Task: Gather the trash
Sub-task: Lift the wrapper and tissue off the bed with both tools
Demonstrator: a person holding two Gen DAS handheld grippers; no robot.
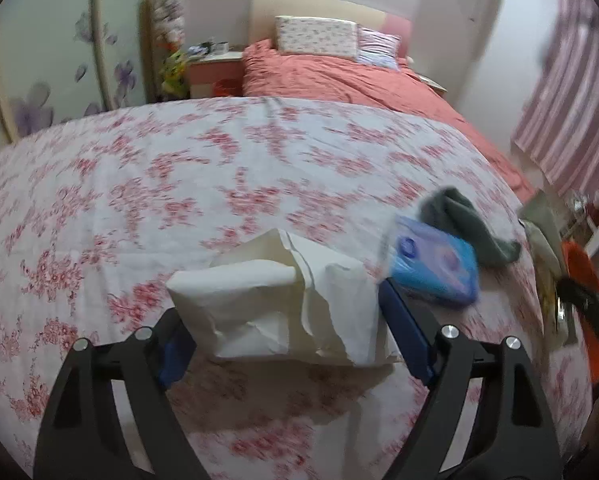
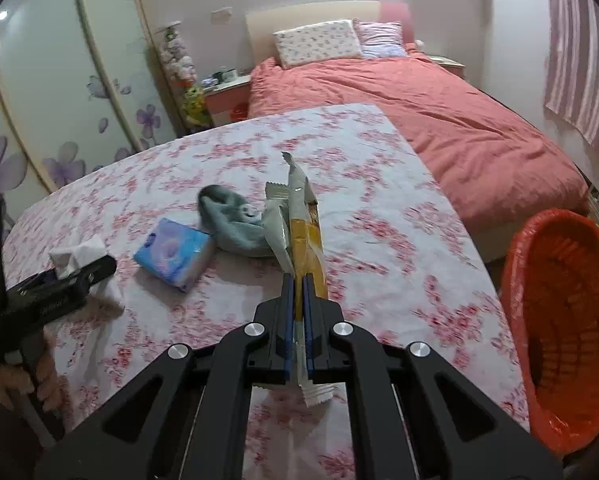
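Note:
My right gripper (image 2: pixel 297 280) is shut on a yellow and silver snack wrapper (image 2: pixel 303 224) and holds it above the floral table cover. An orange trash basket (image 2: pixel 563 320) stands to its right, beside the table. In the left wrist view my left gripper (image 1: pixel 283 316) is open, its fingers on either side of a crumpled white tissue (image 1: pixel 275 304) lying on the cover. The left gripper with the tissue (image 2: pixel 77 256) also shows at the left of the right wrist view. The basket's rim (image 1: pixel 583 264) shows at the right edge of the left wrist view.
A blue tissue pack (image 1: pixel 435 264) (image 2: pixel 175 252) and a grey-green sock (image 1: pixel 467 228) (image 2: pixel 235 228) lie on the floral cover (image 2: pixel 379 184). Beyond are a bed with a coral duvet (image 2: pixel 439 120), a nightstand (image 2: pixel 227 92) and a flowered wardrobe (image 2: pixel 59 100).

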